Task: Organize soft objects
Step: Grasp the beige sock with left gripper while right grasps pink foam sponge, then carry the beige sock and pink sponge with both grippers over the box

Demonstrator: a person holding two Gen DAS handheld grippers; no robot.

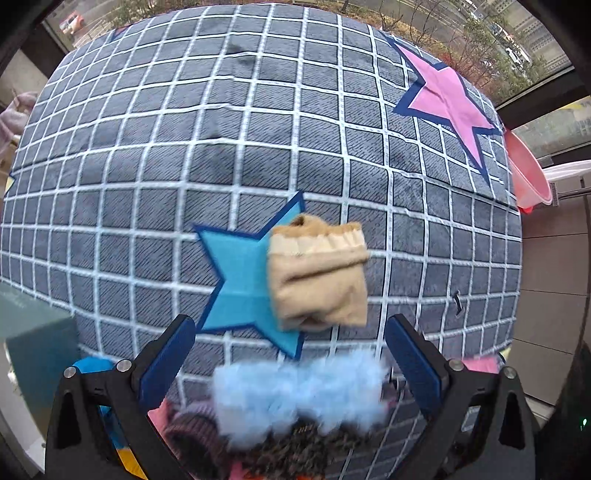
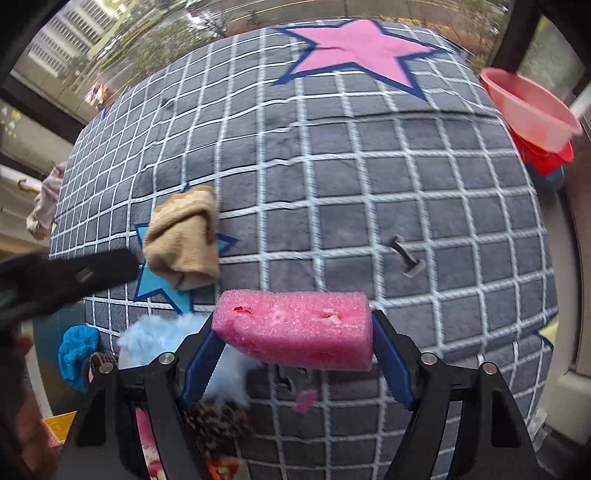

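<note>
Over grid blanket (image 2: 369,177), R gripper (image 2: 291,343) jaws clamp pink sponge (image 2: 295,332); L gripper (image 1: 288,354) agape

No legible text, label, brand, number or sign appears in either view. The white grid lines on the grey blanket (image 1: 258,147) carry a fine repeating blue mark, too small to tell whether it is lettering. The buildings and vehicles seen through the window (image 2: 74,33) show no readable signage.
</note>
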